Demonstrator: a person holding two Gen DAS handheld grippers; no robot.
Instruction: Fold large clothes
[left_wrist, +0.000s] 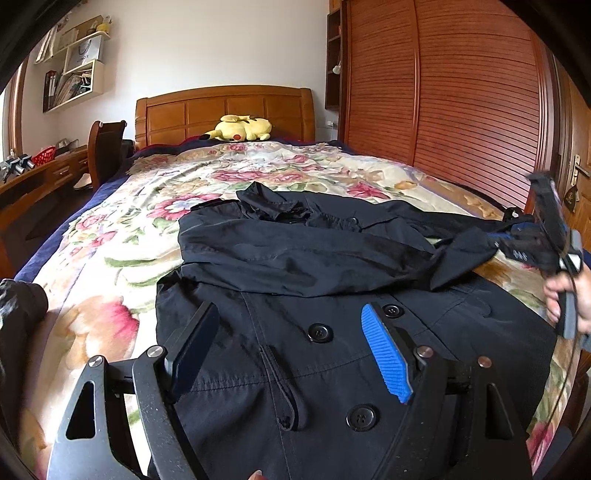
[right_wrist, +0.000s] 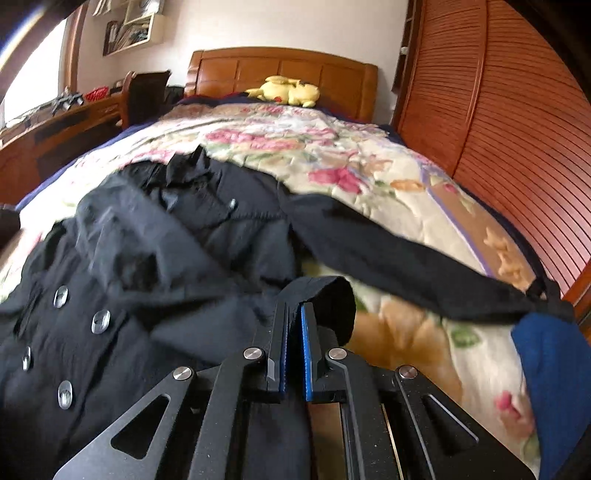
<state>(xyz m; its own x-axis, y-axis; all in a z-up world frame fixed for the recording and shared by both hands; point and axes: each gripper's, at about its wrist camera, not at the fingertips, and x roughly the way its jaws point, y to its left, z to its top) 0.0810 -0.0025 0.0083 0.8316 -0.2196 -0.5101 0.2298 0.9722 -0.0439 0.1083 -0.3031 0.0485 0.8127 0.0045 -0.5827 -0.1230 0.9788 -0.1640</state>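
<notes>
A dark navy double-breasted coat (left_wrist: 332, 354) lies front up on the flowered bedspread, collar toward the headboard. One sleeve (left_wrist: 295, 254) lies folded across its chest. My left gripper (left_wrist: 291, 310) is open and empty, hovering over the coat's lower front among the buttons. My right gripper (right_wrist: 294, 306) is shut on that sleeve's cuff (right_wrist: 325, 291) and holds it at the coat's right side; it shows blurred in the left wrist view (left_wrist: 498, 243). The other sleeve (right_wrist: 406, 266) stretches out to the right over the bedspread.
The bed (left_wrist: 147, 206) has a wooden headboard (left_wrist: 225, 110) with a yellow plush toy (left_wrist: 243, 129) against it. A slatted wooden wardrobe (left_wrist: 461, 92) runs along the right. A desk (left_wrist: 44, 173) and chair (left_wrist: 107, 147) stand on the left. A blue cloth (right_wrist: 554, 369) lies at right.
</notes>
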